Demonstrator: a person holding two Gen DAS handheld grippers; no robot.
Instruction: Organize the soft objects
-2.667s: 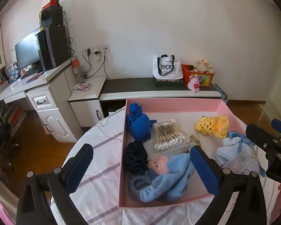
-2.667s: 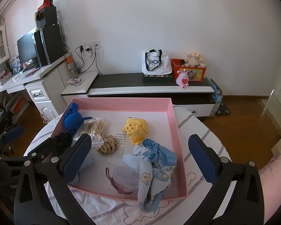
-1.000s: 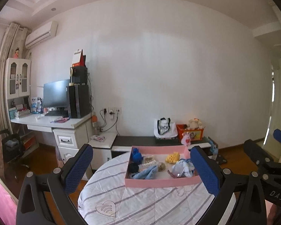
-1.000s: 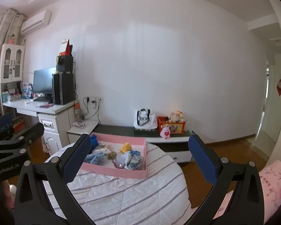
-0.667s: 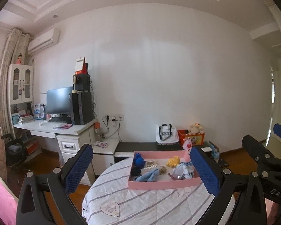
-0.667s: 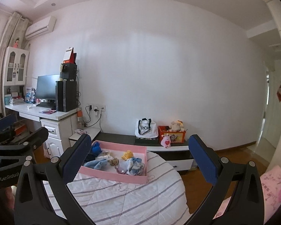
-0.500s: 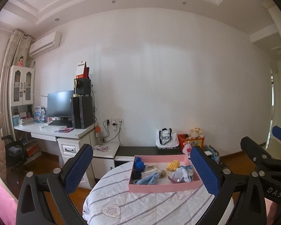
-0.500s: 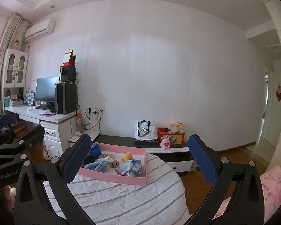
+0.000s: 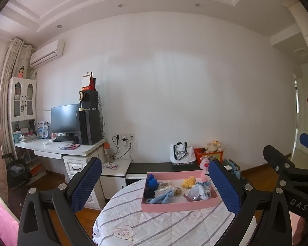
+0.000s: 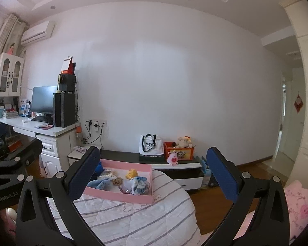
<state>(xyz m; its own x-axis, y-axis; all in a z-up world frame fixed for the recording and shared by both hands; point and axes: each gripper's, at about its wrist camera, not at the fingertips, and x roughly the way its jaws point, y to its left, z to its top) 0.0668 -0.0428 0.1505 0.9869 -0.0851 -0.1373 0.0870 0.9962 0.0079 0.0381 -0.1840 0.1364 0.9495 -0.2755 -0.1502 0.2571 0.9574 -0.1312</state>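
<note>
A pink tray (image 9: 175, 206) (image 10: 121, 194) sits on a round table with a striped white cloth (image 9: 164, 223) (image 10: 133, 215). In it lie soft items: a blue knitted piece (image 9: 152, 182), a dark scrunchie (image 9: 149, 193), a light blue plush (image 9: 162, 197) (image 10: 99, 183), a yellow knitted piece (image 9: 188, 182) (image 10: 131, 173) and a blue-white cloth bundle (image 9: 199, 190) (image 10: 138, 185). My left gripper (image 9: 155, 184) and right gripper (image 10: 154, 174) are both open and empty, held well back from the tray.
A white desk (image 9: 67, 151) with monitor and speakers stands at the left. A low dark bench (image 9: 154, 166) against the wall carries a white tote bag (image 9: 181, 153) and an orange toy box (image 9: 208, 155). A doorway (image 10: 287, 127) opens at the right.
Both grippers have pulled far back and up from the tray, which now looks small and distant. Both stay open and empty. The tray's contents have not moved.
</note>
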